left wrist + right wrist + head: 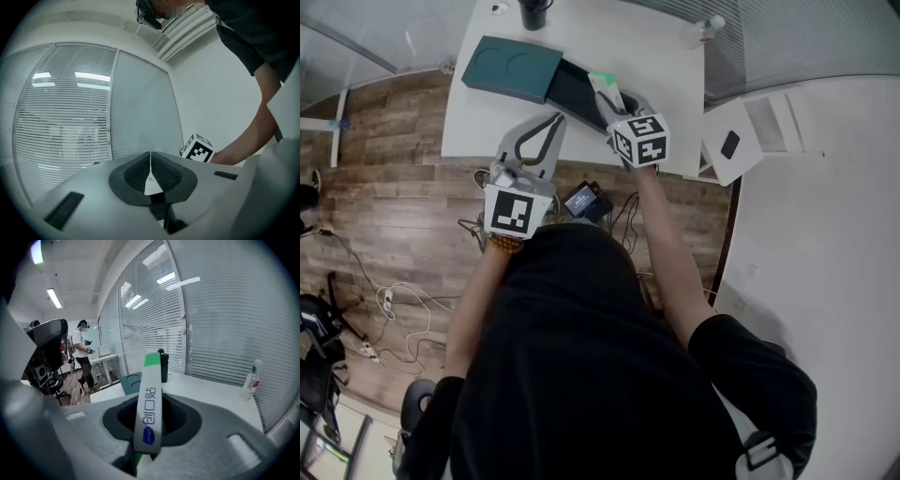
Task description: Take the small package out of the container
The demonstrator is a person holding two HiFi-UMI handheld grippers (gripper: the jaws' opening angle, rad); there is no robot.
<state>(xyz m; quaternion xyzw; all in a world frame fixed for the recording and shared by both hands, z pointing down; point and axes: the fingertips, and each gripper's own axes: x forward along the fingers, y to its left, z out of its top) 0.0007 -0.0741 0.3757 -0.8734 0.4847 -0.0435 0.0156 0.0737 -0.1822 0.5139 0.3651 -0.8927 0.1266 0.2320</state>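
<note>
A teal container (511, 64) lies on the white table (647, 52), its dark inner tray (575, 90) slid out to the right. My right gripper (612, 105) hangs over that tray, shut on a small flat white-and-green package (605, 84). In the right gripper view the package (149, 404) stands upright between the jaws of this gripper (151, 430), with the container (131, 380) behind it. My left gripper (551, 122) is near the table's front edge, its fingers meeting at the tips. In the left gripper view its pads (161, 173) touch, with nothing held.
A black cup (534, 13) and a clear bottle (703, 30) stand at the table's far side. A white cabinet (750, 131) is to the right. A black device (586, 199) and cables lie on the wooden floor. A person (84, 352) stands far off near another desk.
</note>
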